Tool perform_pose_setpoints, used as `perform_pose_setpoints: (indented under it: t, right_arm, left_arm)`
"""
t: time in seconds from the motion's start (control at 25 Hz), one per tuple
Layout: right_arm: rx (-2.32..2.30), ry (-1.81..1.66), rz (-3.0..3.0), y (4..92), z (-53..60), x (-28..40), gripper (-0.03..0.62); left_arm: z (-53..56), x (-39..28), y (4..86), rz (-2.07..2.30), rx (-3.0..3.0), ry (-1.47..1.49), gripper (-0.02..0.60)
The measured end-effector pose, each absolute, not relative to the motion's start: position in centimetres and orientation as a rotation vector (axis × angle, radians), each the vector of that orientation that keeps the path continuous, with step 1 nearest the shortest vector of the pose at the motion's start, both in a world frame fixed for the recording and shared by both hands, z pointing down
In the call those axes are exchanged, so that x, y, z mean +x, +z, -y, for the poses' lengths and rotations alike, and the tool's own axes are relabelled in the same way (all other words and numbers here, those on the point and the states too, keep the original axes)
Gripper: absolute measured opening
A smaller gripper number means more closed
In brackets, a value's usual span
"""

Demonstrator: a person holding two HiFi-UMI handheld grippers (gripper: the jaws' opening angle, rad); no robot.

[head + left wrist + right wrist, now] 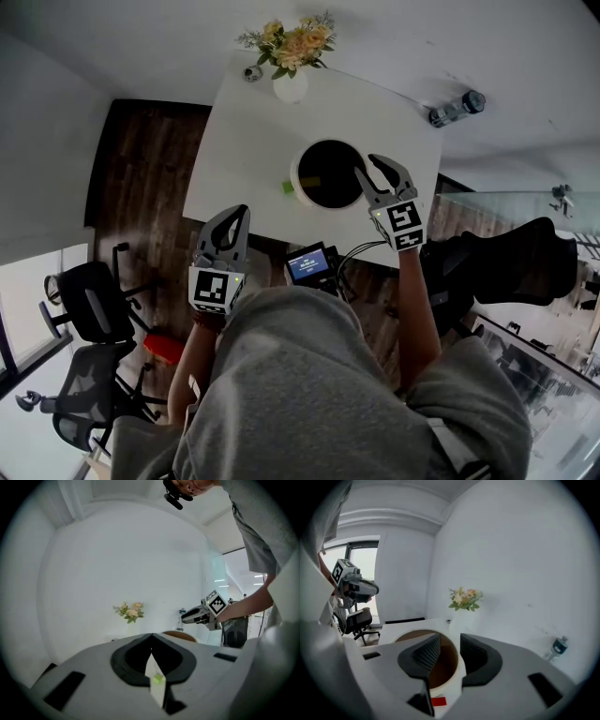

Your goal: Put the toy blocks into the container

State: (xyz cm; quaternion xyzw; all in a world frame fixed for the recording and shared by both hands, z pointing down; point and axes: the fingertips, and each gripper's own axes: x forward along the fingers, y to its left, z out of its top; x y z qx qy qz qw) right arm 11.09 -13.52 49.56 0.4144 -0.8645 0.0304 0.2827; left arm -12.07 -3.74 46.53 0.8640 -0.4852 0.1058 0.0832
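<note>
Presently, I judge, between picks: my right gripper (367, 165) hangs half-open and empty over the container (298, 169) at frame centre, the left gripper (243, 210) is closed on nothing at lower left, and the green block (288, 187) just left of the container next needs opened jaws.

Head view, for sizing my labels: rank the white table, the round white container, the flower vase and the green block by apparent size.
1. White table
2. Round white container with dark inside
3. White vase of yellow flowers
4. Small green toy block
All clearly differ.
</note>
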Motion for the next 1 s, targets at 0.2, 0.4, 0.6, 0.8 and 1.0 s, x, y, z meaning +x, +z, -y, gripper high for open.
perform_pose_setpoints:
  t: [0.2, 0.4, 0.6, 0.8, 1.0]
  right_arm:
    - [1.281, 0.153, 2.334, 49.2, 13.3, 15.5, 0.132]
    - [1.314, 0.220, 2.293, 51.5, 12.3, 18.1, 0.132]
    - [1.256, 0.270, 2.252, 54.9, 11.0, 19.3, 0.139]
    - [1.189, 0.336, 2.227, 58.4, 10.1, 19.9, 0.156]
    - [1.104, 0.387, 2.201, 61.7, 9.5, 19.8, 0.187]
  left_arm:
    - [3.5, -10.9, 46.6, 1.418, 2.602, 0.338, 0.006]
    - [3.2, -9.6, 46.6, 1.391, 2.617, 0.352, 0.006]
    - [3.0, -8.8, 46.9, 1.389, 2.613, 0.370, 0.006]
    - [2.5, -8.3, 47.2, 1.394, 2.608, 0.384, 0.006]
    - [2.4, -8.1, 47.0, 1.407, 2.604, 0.387, 0.006]
